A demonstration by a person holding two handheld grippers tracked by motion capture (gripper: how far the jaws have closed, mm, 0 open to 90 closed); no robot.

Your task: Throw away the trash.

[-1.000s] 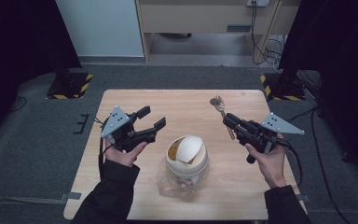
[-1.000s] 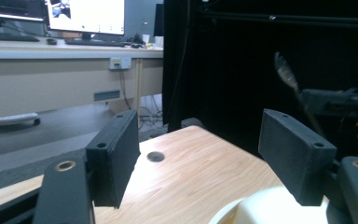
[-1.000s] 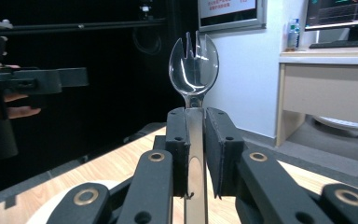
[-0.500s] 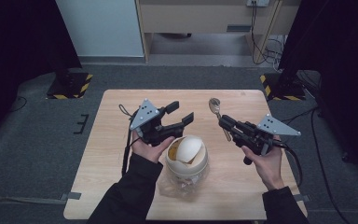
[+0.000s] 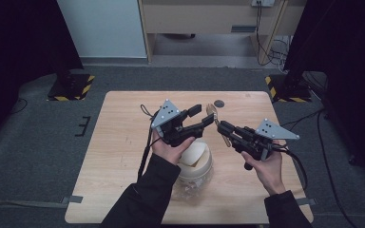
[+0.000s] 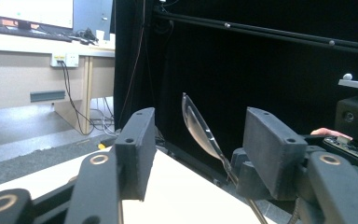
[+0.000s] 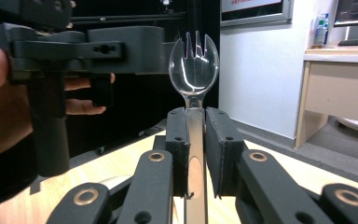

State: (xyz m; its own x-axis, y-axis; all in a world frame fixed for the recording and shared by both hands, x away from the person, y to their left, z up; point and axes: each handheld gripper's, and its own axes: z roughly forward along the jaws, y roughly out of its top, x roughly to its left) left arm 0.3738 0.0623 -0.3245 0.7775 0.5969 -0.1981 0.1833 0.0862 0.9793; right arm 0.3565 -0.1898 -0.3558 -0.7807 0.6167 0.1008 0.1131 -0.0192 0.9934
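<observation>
My right gripper (image 5: 224, 127) is shut on the handle of a clear plastic spork (image 5: 212, 111), which points up and away over the table. In the right gripper view the spork's head (image 7: 194, 65) rises above the shut gripper (image 7: 196, 116). My left gripper (image 5: 203, 116) is open above a round clear container (image 5: 197, 164) with a pale lid. Its jaws reach toward the spork's head. In the left gripper view the spork (image 6: 199, 127) stands in the gap of the open gripper (image 6: 203, 149), touching neither jaw. The left gripper (image 7: 98, 46) also shows at the upper left of the right gripper view.
A small dark round disc (image 5: 218, 103) lies near the far edge of the wooden table (image 5: 123, 156). Cables trail from both grippers. Black stands with striped bases (image 5: 69, 85) sit on the floor beyond the table's far corners.
My left gripper has swung right and forward from the table's left side to over the container, up to the spork's head. The right gripper has shifted slightly left, still holding the spork.
</observation>
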